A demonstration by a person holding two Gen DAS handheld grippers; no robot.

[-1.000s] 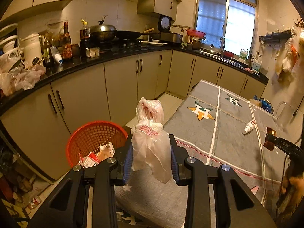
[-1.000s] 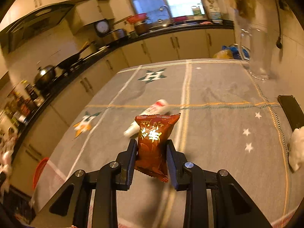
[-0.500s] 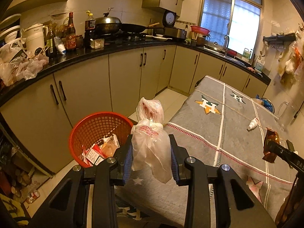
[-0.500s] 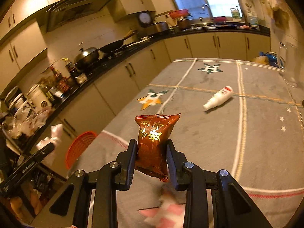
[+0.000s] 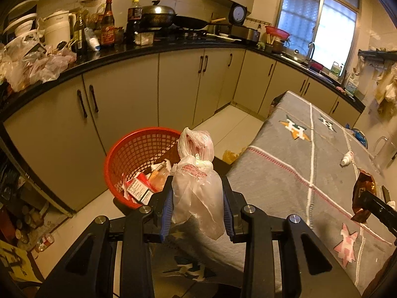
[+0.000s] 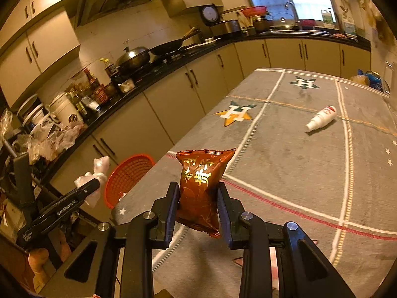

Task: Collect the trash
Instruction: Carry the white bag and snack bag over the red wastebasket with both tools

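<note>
Two pieces of trash are held: a knotted plastic bag [image 5: 196, 186] pinched upright in the left gripper [image 5: 197, 211], a brown snack packet [image 6: 201, 186] clamped in the right gripper [image 6: 198, 213]. At ten o'clock of the bag sits a red basket [image 5: 124, 161] holding wrappers, beside the table [image 5: 285, 186]. At one o'clock of the packet, a white bottle [image 6: 321, 118] lies on it.

This is a home kitchen. There are cupboards [image 5: 119, 99], a dark counter [image 5: 148, 49], a wok [image 5: 156, 16] on the stove, sauce bottles [image 5: 108, 24], a sink [image 6: 292, 31] and a window [image 5: 317, 22].
</note>
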